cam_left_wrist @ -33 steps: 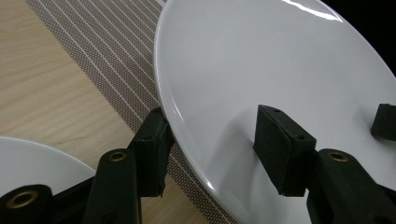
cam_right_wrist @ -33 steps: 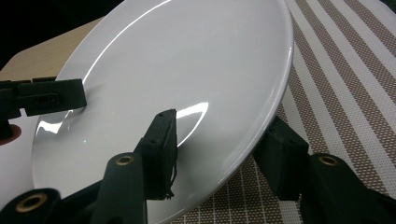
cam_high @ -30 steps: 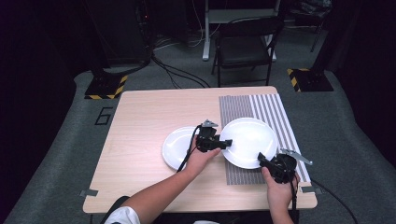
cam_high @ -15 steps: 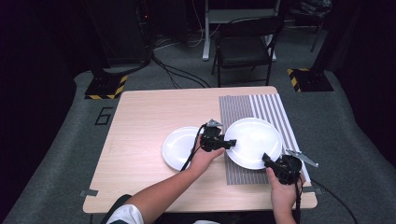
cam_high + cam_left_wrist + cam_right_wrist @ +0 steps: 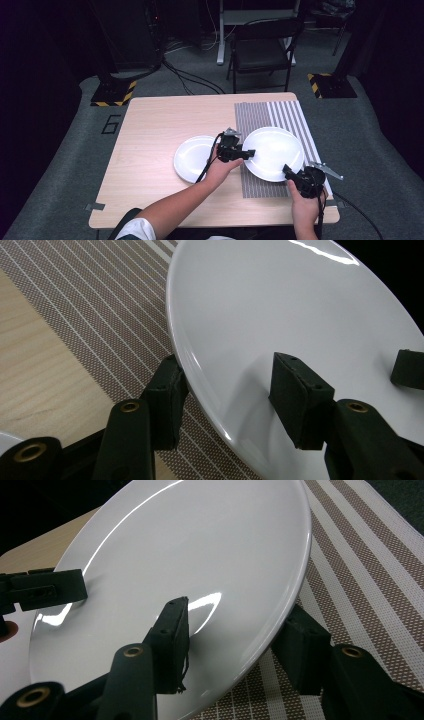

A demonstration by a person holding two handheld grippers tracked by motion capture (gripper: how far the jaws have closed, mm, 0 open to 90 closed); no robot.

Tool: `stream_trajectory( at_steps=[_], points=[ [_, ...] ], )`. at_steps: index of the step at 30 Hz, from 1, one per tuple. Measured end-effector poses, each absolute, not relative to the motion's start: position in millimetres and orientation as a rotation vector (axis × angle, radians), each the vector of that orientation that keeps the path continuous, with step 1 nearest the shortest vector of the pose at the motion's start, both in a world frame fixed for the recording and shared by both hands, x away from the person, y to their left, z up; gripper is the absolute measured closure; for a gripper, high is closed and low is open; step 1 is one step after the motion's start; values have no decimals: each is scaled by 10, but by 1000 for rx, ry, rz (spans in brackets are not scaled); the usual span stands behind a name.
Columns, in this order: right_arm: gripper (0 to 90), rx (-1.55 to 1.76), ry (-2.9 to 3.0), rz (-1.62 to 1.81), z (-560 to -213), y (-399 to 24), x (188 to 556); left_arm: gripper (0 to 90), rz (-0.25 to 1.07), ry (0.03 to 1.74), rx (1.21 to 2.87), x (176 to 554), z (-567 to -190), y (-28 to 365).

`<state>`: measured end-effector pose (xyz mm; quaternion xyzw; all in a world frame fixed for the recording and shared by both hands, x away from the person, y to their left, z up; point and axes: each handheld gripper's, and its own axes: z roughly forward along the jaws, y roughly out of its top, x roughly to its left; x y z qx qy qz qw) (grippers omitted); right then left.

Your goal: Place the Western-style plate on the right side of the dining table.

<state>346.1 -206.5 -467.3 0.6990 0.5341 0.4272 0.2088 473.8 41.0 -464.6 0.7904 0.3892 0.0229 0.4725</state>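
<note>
My left hand-held gripper (image 5: 248, 153) & right hand-held gripper (image 5: 288, 171) each straddle the big white plate's (image 5: 274, 151) rim at 9 & 5 o'clock, jaws apart, over the striped mat (image 5: 260, 117); smaller plate (image 5: 192, 159) beside it on tabletop (image 5: 160, 125).

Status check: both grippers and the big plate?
Left gripper and right gripper straddle big plate's rim, jaws not closed. Plate over striped mat. Small plate alongside.

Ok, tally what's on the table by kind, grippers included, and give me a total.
White plates: 2, a larger plate on the mat and a smaller plate on bare wood.
Striped placemat: 1.
Grippers: 2, left gripper and right gripper.
Total: 5.
</note>
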Motion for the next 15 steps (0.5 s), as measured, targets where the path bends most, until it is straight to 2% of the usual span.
stream_trajectory(
  at_steps=[15],
  points=[
    [500, 1944, 1484, 1179, -4661, -2058, 3463, 501, 49, 957, 1923, 4747, -4639, 418]
  ],
)
